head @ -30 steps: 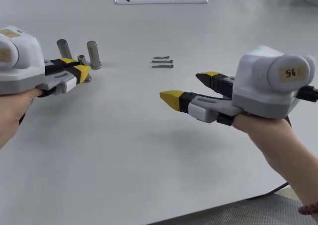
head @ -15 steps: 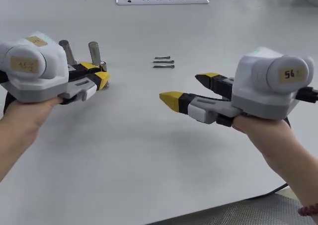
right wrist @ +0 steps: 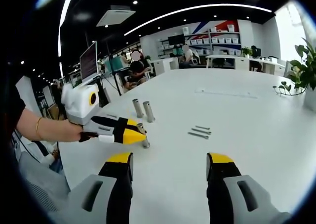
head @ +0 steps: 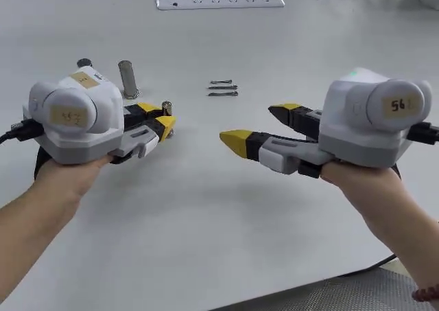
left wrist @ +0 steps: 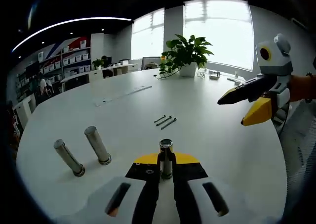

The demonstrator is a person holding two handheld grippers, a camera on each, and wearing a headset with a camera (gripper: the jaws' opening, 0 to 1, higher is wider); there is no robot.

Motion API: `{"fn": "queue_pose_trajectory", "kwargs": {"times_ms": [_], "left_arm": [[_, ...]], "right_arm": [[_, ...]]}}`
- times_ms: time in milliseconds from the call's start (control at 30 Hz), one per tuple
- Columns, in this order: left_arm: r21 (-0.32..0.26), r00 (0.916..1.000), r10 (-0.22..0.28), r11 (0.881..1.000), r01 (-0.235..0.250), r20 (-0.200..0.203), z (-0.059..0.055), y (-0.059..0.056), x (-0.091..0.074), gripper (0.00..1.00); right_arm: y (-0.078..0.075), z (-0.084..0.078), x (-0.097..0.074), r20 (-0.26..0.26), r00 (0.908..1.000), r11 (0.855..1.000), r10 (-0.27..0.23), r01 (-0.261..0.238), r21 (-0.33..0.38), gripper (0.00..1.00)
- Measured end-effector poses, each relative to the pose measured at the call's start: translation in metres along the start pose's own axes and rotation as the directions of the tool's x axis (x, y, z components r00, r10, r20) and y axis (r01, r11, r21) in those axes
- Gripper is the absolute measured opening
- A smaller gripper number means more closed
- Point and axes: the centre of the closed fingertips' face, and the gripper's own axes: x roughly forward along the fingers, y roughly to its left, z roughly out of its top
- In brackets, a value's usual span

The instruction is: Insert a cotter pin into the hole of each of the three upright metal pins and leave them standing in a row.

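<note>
My left gripper (head: 160,117) is shut on one short metal pin (head: 167,108), held upright between the yellow tips just above the white table (head: 206,208). From the left gripper view the held pin (left wrist: 166,150) sits in my left gripper (left wrist: 166,160). Two other metal pins (head: 127,79) stand further back and left; the two pins (left wrist: 97,145) lean apart there. Three cotter pins (head: 223,88) lie side by side mid-table. My right gripper (head: 260,123) hovers open to their right, holding nothing. In the right gripper view, my right gripper (right wrist: 170,159) faces the left gripper (right wrist: 126,132) and the cotter pins (right wrist: 199,131).
A white power strip (head: 219,0) lies at the far edge of the table. A potted plant (left wrist: 186,53) stands at the table's far end. Bare tabletop stretches between and in front of the grippers.
My left gripper has moved right and nearer with a metal pin in it, away from the other two pins. The right gripper has stayed where it was, open.
</note>
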Motion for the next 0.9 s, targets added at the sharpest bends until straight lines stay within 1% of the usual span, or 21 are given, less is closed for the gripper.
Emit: {"fn": "queue_pose_trajectory", "kwargs": {"times_ms": [233, 500, 600, 833, 900], "left_arm": [[0.010, 0.9996, -0.027, 1.000, 0.027, 0.010, 0.000, -0.008, 0.001, 0.07], [0.025, 0.9992, -0.038, 0.999, 0.037, 0.015, 0.000, -0.009, 0.001, 0.07], [0.024, 0.9993, -0.037, 0.999, 0.037, 0.010, 0.000, -0.010, 0.002, 0.07], [0.040, 0.9997, -0.025, 0.999, 0.026, -0.004, -0.001, -0.011, 0.001, 0.07], [0.037, 0.9997, -0.025, 0.999, 0.025, 0.001, 0.000, -0.012, 0.001, 0.09]], "right_arm": [[-0.002, -0.002, -0.003, 0.001, 1.0000, 1.000, -0.004, 0.004, 0.006, 0.57], [-0.003, -0.003, -0.004, 0.003, 1.0000, 1.000, -0.007, 0.007, 0.019, 0.57], [-0.003, -0.004, -0.003, 0.003, 1.0000, 1.000, -0.006, 0.006, 0.023, 0.56], [-0.004, -0.003, -0.004, 0.003, 1.0000, 1.000, -0.008, 0.008, 0.024, 0.57], [-0.004, -0.002, -0.004, 0.005, 0.9999, 1.000, -0.009, 0.009, 0.028, 0.57]]}}
